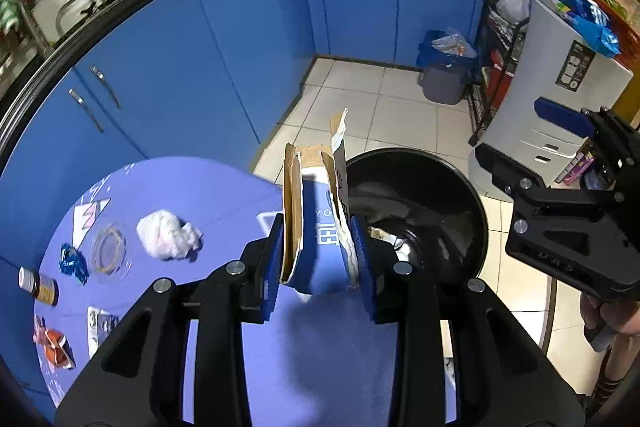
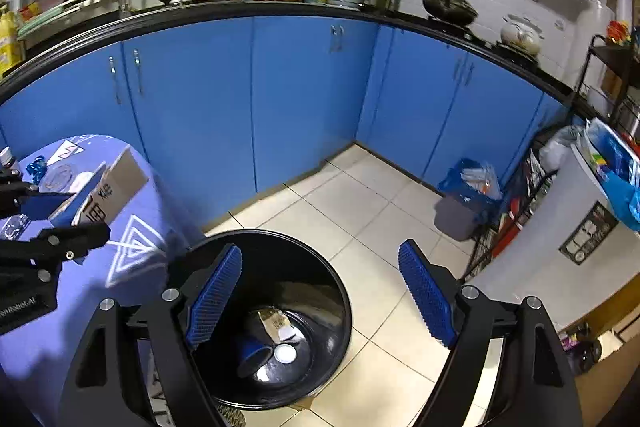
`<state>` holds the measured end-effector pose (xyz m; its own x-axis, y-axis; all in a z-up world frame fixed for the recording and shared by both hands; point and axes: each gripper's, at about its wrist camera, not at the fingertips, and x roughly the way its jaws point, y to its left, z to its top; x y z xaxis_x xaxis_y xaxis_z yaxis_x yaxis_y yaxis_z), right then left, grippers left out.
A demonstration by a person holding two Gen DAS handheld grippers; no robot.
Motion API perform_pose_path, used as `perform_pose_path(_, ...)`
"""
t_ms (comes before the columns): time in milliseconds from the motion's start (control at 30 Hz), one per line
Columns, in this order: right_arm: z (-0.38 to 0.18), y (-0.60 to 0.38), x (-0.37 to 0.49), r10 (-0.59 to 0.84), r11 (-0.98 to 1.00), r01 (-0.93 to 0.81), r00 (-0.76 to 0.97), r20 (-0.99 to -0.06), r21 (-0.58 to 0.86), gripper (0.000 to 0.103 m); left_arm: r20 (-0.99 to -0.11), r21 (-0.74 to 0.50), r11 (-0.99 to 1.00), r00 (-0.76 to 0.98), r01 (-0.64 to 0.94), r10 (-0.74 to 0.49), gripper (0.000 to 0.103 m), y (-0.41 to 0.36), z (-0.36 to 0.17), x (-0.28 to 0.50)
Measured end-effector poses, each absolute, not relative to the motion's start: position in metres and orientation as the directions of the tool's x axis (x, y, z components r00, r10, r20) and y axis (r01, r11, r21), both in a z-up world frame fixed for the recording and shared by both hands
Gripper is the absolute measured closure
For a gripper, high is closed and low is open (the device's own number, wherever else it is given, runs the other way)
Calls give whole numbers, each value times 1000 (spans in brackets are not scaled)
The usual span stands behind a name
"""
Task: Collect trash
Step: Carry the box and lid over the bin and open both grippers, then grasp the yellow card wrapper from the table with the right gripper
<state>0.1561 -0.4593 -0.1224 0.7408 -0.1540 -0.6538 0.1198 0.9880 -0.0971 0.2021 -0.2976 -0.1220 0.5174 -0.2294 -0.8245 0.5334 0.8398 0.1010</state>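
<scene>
My left gripper (image 1: 318, 259) is shut on a torn blue-and-brown cardboard box (image 1: 316, 219), held upright over the table edge next to the black trash bin (image 1: 440, 195). The box also shows in the right wrist view (image 2: 108, 191). My right gripper (image 2: 320, 295) is open and empty, hovering above the black bin (image 2: 320, 267), which holds a blue cup (image 2: 254, 355) and scraps. On the purple table (image 1: 224, 195) lie a crumpled white tissue (image 1: 168, 235), a blue wrapper (image 1: 74, 263), an orange wrapper (image 1: 52, 343) and a small bottle (image 1: 38, 285).
Blue kitchen cabinets (image 2: 248, 99) run behind the table. A grey bin with a blue bag (image 1: 444, 75) stands in the floor corner. A white appliance (image 1: 560, 95) and a wire rack (image 1: 496, 67) stand at the right. A clear glass dish (image 1: 108, 249) sits on the table.
</scene>
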Motion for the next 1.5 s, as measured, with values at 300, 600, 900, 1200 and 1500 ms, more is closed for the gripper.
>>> perform_pose_path(300, -125, -484, 147, -168, 984, 164, 729, -664, -68, 24, -826, 101, 810, 503, 578, -256, 69, -325, -124, 203)
perform_pose_path(600, -125, -490, 143, -170, 982, 178, 729, -663, -57, 24, -826, 98, 798, 496, 595, -269, 67, -341, -122, 206)
perform_pose_path(900, -125, -491, 141, -174, 981, 184, 728, -663, -56, 24, -804, 108, 808, 529, 579, -271, 17, -345, -115, 206)
perform_pose_path(1200, -118, -473, 135, -136, 989, 142, 737, -662, -44, 24, -787, 117, 842, 566, 527, -245, 6, -318, -109, 203)
perform_pose_path(1500, -107, -403, 124, -22, 998, -20, 753, -657, -56, 24, -786, 122, 901, 595, 417, -169, 6, -240, -106, 178)
